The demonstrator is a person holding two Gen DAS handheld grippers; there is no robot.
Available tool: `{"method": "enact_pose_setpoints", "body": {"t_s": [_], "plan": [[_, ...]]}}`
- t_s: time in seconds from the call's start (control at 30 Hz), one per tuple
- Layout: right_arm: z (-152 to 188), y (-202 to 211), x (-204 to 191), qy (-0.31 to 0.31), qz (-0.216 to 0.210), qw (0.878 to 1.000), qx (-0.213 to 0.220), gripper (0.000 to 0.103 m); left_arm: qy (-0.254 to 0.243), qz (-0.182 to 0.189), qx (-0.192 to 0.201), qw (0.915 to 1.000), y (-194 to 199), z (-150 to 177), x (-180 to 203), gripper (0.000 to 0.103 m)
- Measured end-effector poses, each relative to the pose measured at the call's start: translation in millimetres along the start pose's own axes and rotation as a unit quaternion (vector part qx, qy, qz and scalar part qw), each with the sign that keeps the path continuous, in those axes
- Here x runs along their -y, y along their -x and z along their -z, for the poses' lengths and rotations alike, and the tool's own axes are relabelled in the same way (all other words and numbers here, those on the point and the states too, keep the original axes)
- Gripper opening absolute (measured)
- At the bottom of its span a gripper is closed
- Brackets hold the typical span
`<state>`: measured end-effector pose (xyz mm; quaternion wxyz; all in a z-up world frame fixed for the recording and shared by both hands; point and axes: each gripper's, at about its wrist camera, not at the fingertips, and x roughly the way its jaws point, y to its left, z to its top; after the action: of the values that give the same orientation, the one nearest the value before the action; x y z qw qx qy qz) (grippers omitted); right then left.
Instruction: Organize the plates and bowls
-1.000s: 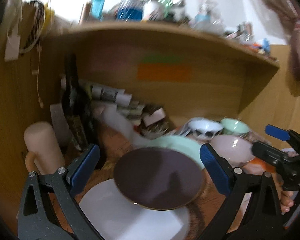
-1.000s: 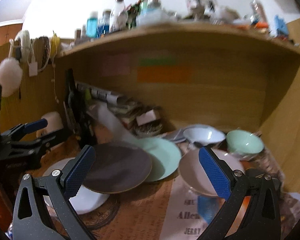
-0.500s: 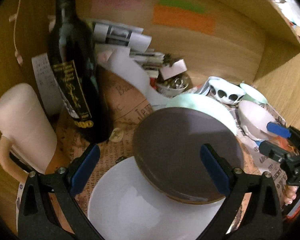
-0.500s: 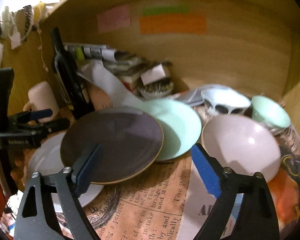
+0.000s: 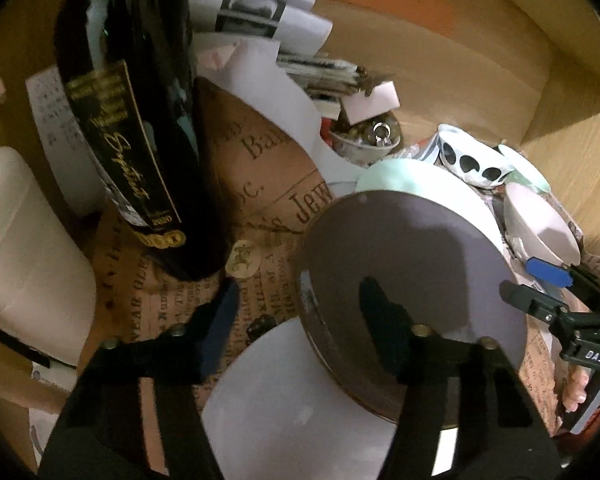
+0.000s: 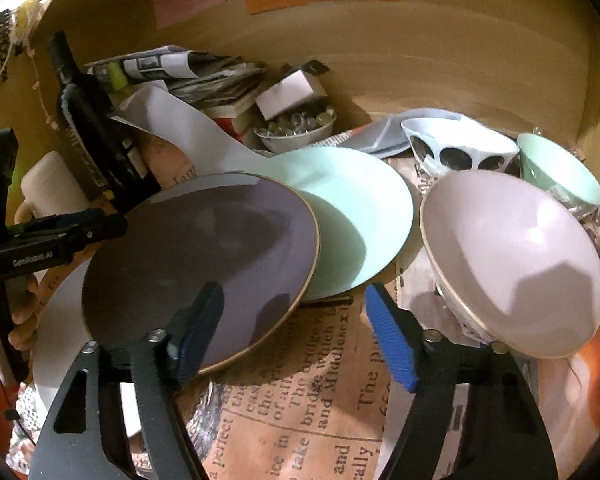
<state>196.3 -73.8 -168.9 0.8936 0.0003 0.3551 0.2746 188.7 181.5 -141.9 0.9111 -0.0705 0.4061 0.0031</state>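
A dark brown plate [image 5: 420, 248] [image 6: 204, 248] lies tilted across a white plate [image 5: 284, 400] [image 6: 56, 320] and a mint green plate [image 5: 420, 176] [image 6: 360, 208]. My left gripper [image 5: 300, 312] straddles the dark plate's left rim, one finger over the plate, one over the newspaper. Its jaws are closing and not pressing. My right gripper [image 6: 296, 320] straddles the same plate's near right rim, jaws also closing and not touching it. To the right stand a pink bowl [image 6: 512, 264], a white bowl with black dots [image 6: 456, 148] and a mint bowl [image 6: 560, 172].
A dark wine bottle [image 5: 132, 120] and a cream mug [image 5: 28, 260] stand at the left. Rolled papers [image 6: 204, 72] and a small bowl of beads [image 6: 296, 128] sit against the wooden back wall. A printed newspaper mat [image 6: 300, 400] covers the shelf floor.
Both grippers have dropped and tipped down toward the plates, moving in on the dark plate from either side. Both pairs of jaws have narrowed. No dish has moved.
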Motion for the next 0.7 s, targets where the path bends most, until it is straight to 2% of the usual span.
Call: {"method": "enact_pose_setpoints", "body": {"t_s": [0.07,0.2,0.27,0.47,0.57,0.7], "plan": [[-1.0,-3.7,1.5,-0.007,-0.002,1.0,-0.005,0.059,0.001,0.012,-0.015,0.9998,-5.5,-1.6,-3.3,0.048],[-2.1,-12.1,2.7,-0.013,-0.005,1.0,-0.017,0.052,-0.004,0.009,-0.03,0.9995,-13.6,-3.8,-4.1,0.046],[-2.7,-16.5,3.2,-0.017,-0.008,1.0,-0.024,0.044,-0.009,0.013,-0.035,0.9993,-17.2,-6.1,-3.9,0.044],[-5.0,-17.6,2.4,-0.005,-0.004,1.0,-0.025,0.041,-0.019,0.026,-0.049,0.9983,-22.0,-10.0,-2.5,0.031],[-6.4,-20.1,4.5,-0.012,-0.024,0.999,-0.032,0.034,-0.029,0.035,-0.055,0.9974,-24.1,-9.5,1.7,0.031],[-4.8,-20.7,4.6,-0.016,-0.031,0.999,-0.033,0.033,-0.031,0.039,-0.058,0.997,-25.6,-10.0,3.6,0.03]]}}
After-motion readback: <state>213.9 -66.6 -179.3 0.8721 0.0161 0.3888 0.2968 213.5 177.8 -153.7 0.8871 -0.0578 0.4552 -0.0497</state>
